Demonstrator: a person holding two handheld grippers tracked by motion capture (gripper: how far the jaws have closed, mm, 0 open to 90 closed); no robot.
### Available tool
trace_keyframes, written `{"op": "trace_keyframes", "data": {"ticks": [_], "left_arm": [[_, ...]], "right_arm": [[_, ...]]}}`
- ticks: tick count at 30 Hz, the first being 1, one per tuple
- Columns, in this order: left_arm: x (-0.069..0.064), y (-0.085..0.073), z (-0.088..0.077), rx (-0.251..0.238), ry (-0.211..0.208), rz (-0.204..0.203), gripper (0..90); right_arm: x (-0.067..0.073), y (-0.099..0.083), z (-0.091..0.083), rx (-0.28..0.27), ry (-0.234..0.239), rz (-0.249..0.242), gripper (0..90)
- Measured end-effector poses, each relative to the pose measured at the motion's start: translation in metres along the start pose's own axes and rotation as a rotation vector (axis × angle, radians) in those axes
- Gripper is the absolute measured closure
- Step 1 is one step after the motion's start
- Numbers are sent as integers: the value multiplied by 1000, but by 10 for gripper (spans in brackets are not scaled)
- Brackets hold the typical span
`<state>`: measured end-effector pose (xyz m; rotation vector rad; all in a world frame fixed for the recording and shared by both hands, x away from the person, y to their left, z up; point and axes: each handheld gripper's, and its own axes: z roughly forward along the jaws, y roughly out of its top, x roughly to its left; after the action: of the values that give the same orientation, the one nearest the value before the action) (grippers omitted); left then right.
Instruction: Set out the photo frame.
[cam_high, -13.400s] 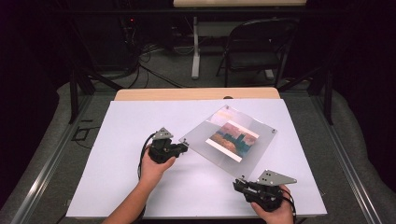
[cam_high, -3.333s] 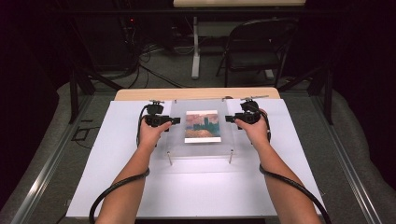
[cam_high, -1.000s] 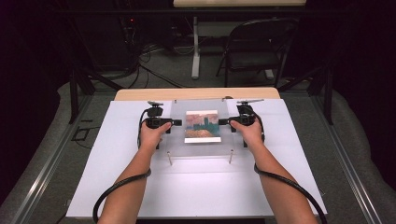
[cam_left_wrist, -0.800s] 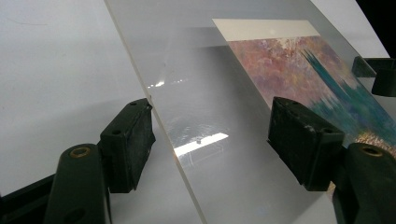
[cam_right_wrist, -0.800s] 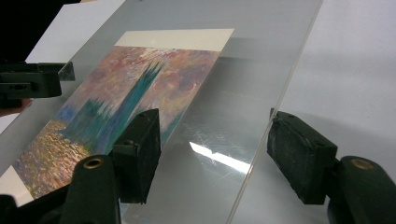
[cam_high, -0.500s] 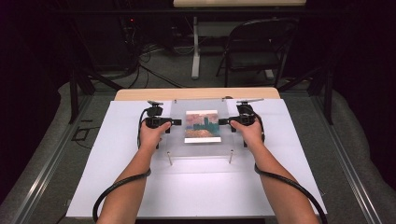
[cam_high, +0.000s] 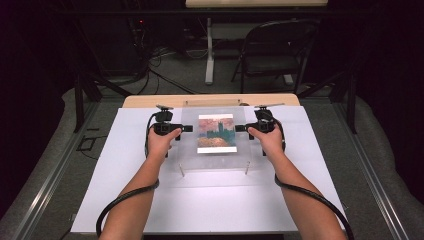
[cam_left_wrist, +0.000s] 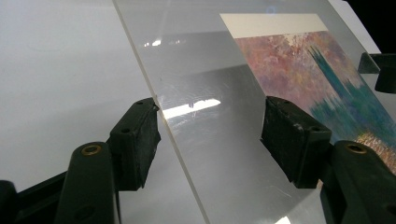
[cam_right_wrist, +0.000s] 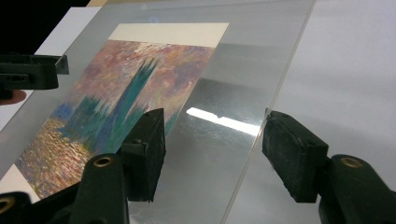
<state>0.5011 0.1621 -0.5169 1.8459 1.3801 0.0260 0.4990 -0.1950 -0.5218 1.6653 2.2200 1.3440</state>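
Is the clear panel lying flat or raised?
Raised on one side: the clear panel slopes above the table, its near edge on two small pegs.

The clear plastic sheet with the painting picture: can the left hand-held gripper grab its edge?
Probably yes: the clear plastic sheet already has its edge between the left hand-held gripper's open jaws, with nothing blocking.

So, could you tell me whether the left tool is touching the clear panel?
Apart: in the left gripper view, the left tool straddles the clear panel edge, jaws just closing, gaps visible.

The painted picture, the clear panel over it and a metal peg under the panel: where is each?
painted picture (cam_high: 216, 132), high view, middle of the print.
clear panel (cam_left_wrist: 205, 70), left gripper view, bare part beside the print.
metal peg (cam_high: 247, 167), high view, its shaft.
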Motion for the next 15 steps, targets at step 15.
{"op": "trace_keyframes", "data": {"ticks": [15], "left_arm": [[-12,4,-25,-40,-2,55,459]], "right_arm": [[13,4,-24,-36,-4,-62,465]]}}
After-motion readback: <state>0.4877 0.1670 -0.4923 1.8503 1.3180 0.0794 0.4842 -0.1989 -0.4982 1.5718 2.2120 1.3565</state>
